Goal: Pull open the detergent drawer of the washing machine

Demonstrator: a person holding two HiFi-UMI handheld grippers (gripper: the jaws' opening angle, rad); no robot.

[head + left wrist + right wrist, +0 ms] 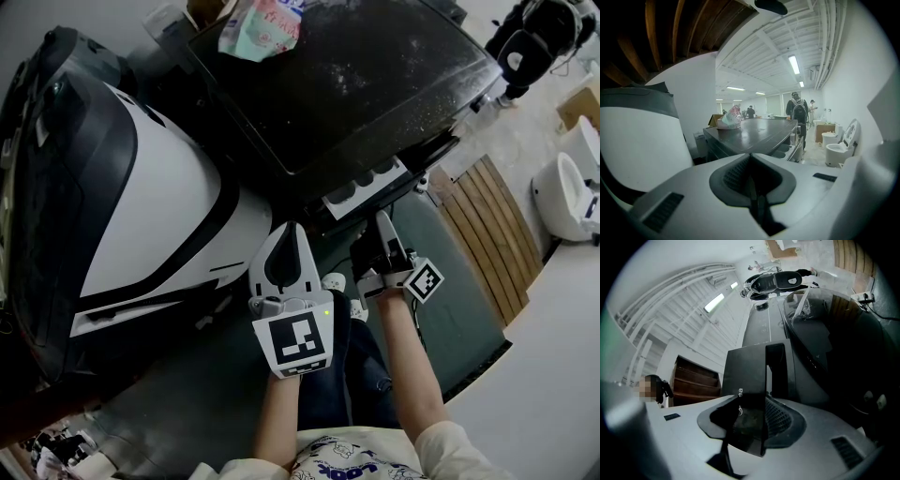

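The washing machine (347,84) has a dark glossy top. Its detergent drawer (366,190) stands pulled out from the front, white compartments showing. My right gripper (382,223) reaches up to the drawer's front. In the right gripper view the drawer's black front panel (750,371) sits between the pads, with my right gripper (757,411) shut on it. My left gripper (292,232) hangs just left of the drawer, apart from it. In the left gripper view my left gripper (751,161) is shut with nothing in it, and the drawer (791,147) shows ahead to the right.
A crumpled plastic bag (261,28) lies on the machine's top. A large white and black appliance (159,206) stands close on the left. Wooden slats (492,234) and a white toilet (567,192) are on the right. My knees are right below the grippers.
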